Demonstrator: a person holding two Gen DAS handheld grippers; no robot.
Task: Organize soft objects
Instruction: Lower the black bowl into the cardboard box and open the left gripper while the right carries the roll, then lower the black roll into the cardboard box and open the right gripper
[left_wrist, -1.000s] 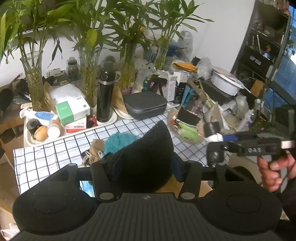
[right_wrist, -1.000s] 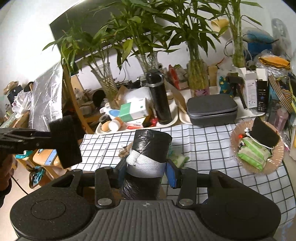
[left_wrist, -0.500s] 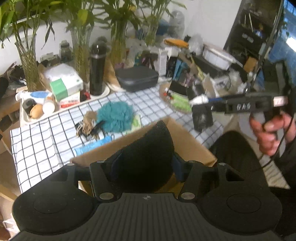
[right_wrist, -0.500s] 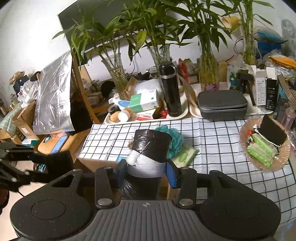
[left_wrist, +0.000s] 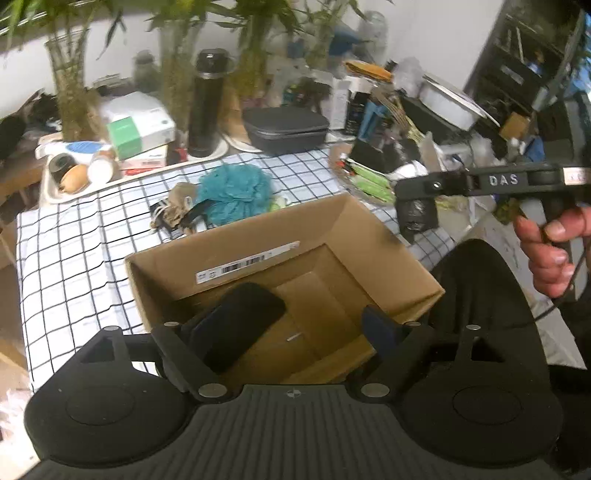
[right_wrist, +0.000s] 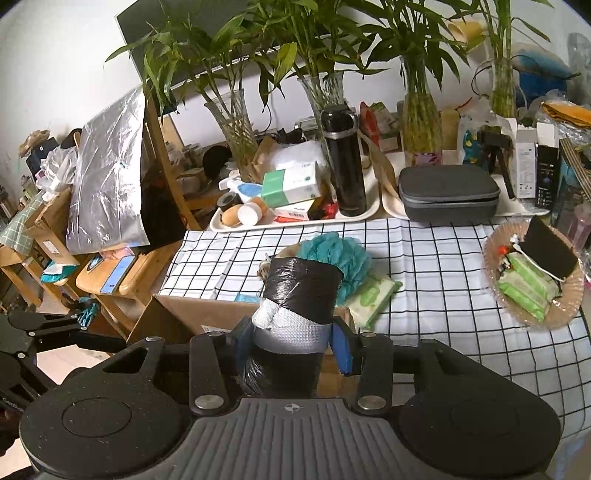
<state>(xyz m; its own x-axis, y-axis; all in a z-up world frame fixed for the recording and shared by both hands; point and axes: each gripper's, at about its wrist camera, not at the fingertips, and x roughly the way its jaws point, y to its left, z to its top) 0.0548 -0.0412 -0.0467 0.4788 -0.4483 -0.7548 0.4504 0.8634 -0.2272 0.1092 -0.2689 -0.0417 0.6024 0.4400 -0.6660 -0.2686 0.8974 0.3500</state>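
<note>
Black sponge (left_wrist: 236, 325) leans against the left gripper's (left_wrist: 291, 332) just-widened jaws; right gripper (right_wrist: 291, 343) jaws clamp a bag roll (right_wrist: 299, 291).

Each handheld tool has a matte black body with a ribbed grey plate at the rear, flanked by two round, speckled black housings with shallow discs on top. A small crosshair mark sits at the plate's front edge. Black linkage arms with silver screw heads run forward to fingers faced with blue pads on the left tool (left_wrist: 295, 328) and the right tool (right_wrist: 291, 343). Seen from the side, the right tool bears white letters "DAS" and a pistol-style grip, and a thin black cable hangs below the right hand (left_wrist: 554, 251).
</note>
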